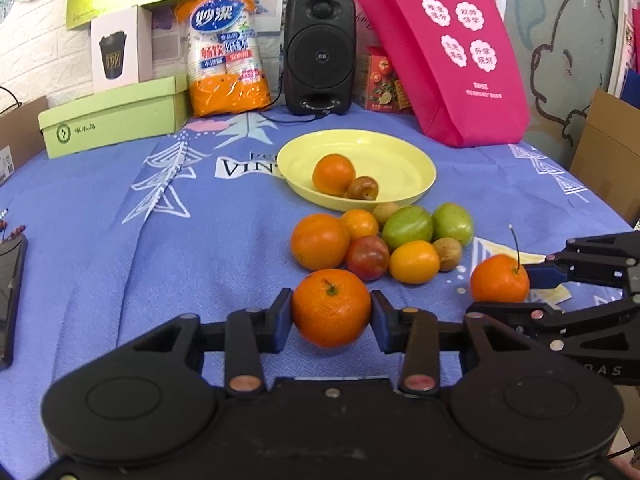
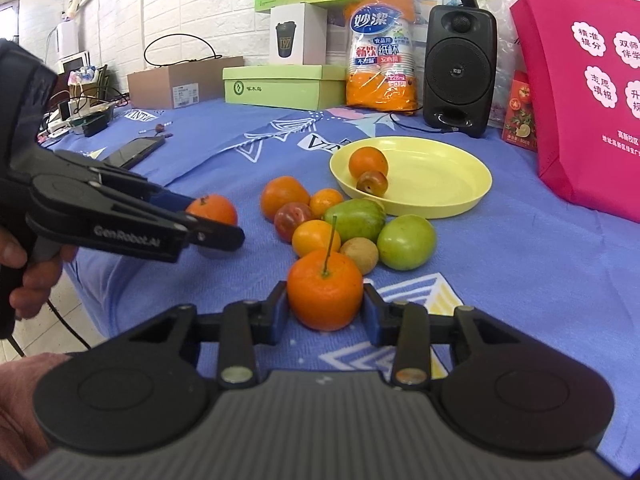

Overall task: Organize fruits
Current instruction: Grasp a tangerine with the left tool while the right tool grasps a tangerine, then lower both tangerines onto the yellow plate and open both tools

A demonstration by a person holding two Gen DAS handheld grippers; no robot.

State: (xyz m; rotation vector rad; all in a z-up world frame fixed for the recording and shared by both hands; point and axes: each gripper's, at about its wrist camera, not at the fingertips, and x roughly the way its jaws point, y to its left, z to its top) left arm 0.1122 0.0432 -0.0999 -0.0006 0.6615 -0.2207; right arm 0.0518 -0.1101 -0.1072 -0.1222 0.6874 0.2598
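Note:
My left gripper (image 1: 331, 314) is shut on an orange (image 1: 331, 307), its blue pads pressed to both sides, just above the blue cloth. My right gripper (image 2: 325, 306) is shut on a second orange with a long thin stem (image 2: 325, 289); that orange (image 1: 499, 278) also shows at the right of the left wrist view. A pile of fruit (image 1: 380, 242) lies between the grippers and the yellow plate (image 1: 408, 152): oranges, a red plum, green fruits, small brown ones. On the plate sit one orange (image 1: 333, 174) and a brownish plum (image 1: 363, 188).
A black speaker (image 1: 320, 54), an orange cup pack (image 1: 228, 48), a green box (image 1: 116, 118) and a pink bag (image 1: 452, 52) line the back of the table. A phone (image 2: 136, 152) lies at the left. A person's hand (image 2: 34, 276) grips the left tool.

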